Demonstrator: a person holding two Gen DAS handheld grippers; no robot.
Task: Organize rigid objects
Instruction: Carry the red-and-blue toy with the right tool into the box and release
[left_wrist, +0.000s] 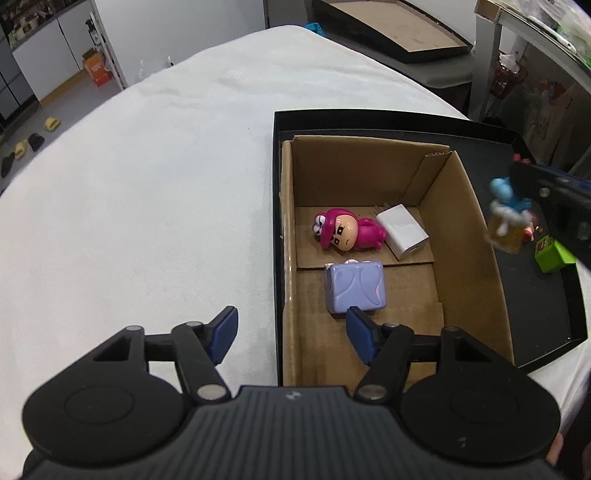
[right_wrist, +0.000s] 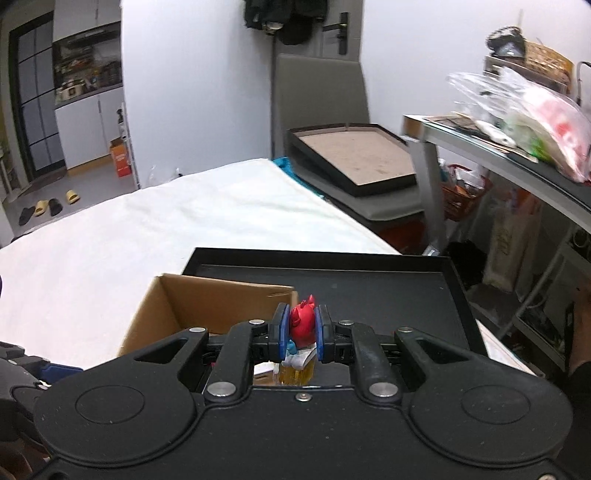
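Observation:
A cardboard box (left_wrist: 465, 236) stands in a black tray (left_wrist: 532, 310) on the white table. Inside lie a pink figurine (left_wrist: 347, 232), a white charger (left_wrist: 402, 230) and a purple case (left_wrist: 356, 288). My left gripper (left_wrist: 290, 334) is open and empty, over the box's near left wall. My right gripper (right_wrist: 302, 332) is shut on a small red, blue and yellow figurine (right_wrist: 303, 325), held above the tray beside the box (right_wrist: 162, 306). The same figurine shows in the left wrist view (left_wrist: 508, 221) by the box's right wall.
A green cube (left_wrist: 552, 253) and a small red-pink item (left_wrist: 530, 230) lie on the tray right of the box. White tablecloth (left_wrist: 147, 206) stretches left. A chair holding a black frame (right_wrist: 354, 158) stands behind the table; a cluttered shelf (right_wrist: 517, 147) is at the right.

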